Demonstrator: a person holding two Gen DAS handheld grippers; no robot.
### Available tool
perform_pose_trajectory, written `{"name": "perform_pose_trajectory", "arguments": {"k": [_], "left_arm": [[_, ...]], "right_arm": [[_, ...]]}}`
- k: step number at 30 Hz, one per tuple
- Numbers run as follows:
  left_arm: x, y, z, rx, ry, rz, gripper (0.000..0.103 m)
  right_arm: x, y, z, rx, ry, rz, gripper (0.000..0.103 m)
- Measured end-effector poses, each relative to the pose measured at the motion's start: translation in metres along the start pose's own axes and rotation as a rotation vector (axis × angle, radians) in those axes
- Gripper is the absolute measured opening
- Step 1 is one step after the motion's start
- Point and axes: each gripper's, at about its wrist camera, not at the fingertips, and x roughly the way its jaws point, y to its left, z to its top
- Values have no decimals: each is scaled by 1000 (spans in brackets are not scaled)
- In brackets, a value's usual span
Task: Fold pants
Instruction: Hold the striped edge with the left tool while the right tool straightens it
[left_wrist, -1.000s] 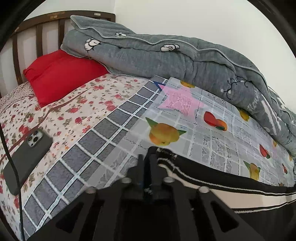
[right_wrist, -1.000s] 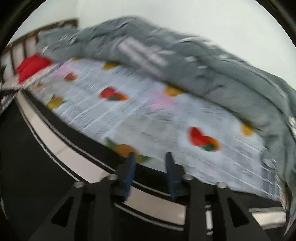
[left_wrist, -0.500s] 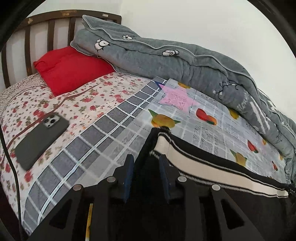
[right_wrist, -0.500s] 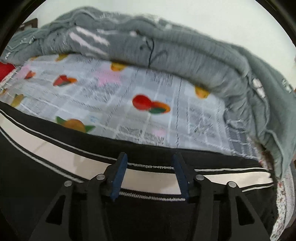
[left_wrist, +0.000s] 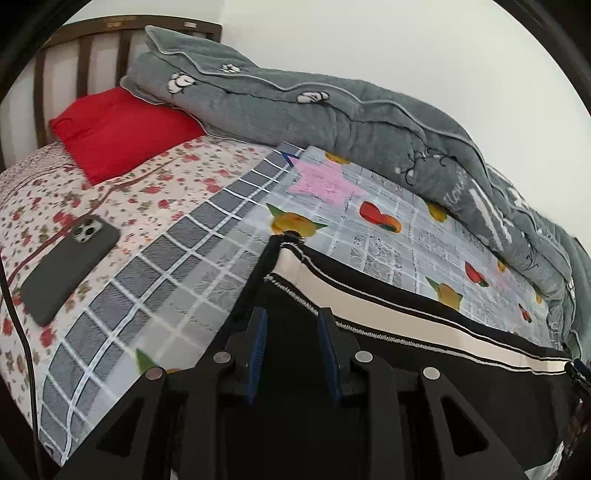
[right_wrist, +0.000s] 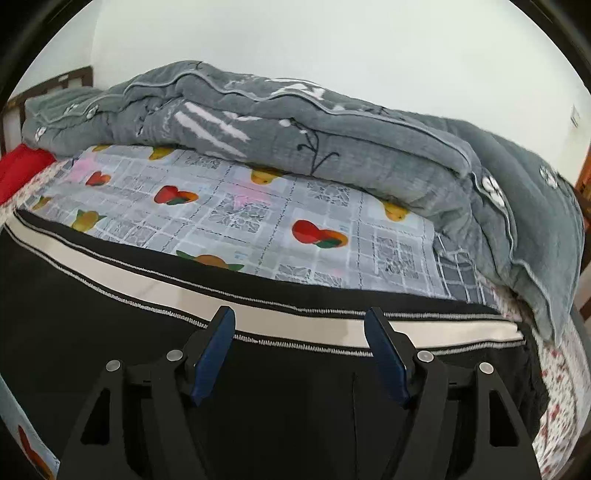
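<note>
Two grippers hang over the black pants (left_wrist: 424, 387) that lie flat along the near edge of the bed (left_wrist: 177, 192). I see the pants' cream stripe (right_wrist: 303, 325) run side to side, with the fruit sheet (right_wrist: 280, 214) bare behind it. That gives me open room up to the gray blanket (right_wrist: 332, 140) heaped along the far edge.

By the head end, a dark phone (left_wrist: 70, 266) lies on the flowered part, well apart from the pants. A red pillow (left_wrist: 122, 129) leans at the headboard (left_wrist: 74, 48).

I cannot see the pants' near edge; both tools hide it. The bed's foot end is cut off too.

My left gripper (left_wrist: 291, 321) points over the pants' end, its fingers a little apart and holding nothing. My right gripper (right_wrist: 299, 317) points across the stripe, fingers spread wide, gripping nothing.
</note>
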Motion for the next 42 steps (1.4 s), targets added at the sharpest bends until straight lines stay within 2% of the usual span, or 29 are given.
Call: {"name": "perform_pose_trajectory", "arguments": {"k": [8,12,14,18,22,24,26,28,31,33,34,42], "left_arm": [[39,1,16,-7,40,-11,27],[55,1,28,2,37,15,28],[61,2,34,0,39,13,59],[68,-1,36,29,13,17,61],[75,-7,36,49,15,25,58],[78,-10,35,56,13,33,48],[80,-11,36,64,16,34,32],[79,-13,36,85,-1,65,22],[68,-15,36,96,-67,58,20],[54,-13,38,88,-140,32,19],[53,-12,40,83,-147,31,19],[92,-13,42,58,-18,100,21]], "right_arm": [[17,-12,-4,62,21,-18,71],[26,-12,1,66,17,-31,71],[29,-11,4,67,15,-30,71],[33,-7,10,60,3,-28,71],[36,0,15,37,-6,-28,71],[38,3,17,27,-8,-32,71],[39,5,17,26,-10,-30,71],[41,6,16,26,-7,-28,71],[43,6,14,25,-2,-34,71],[44,6,13,27,3,-40,71],[44,5,12,30,4,-42,71],[42,-2,10,35,16,-66,71]]}}
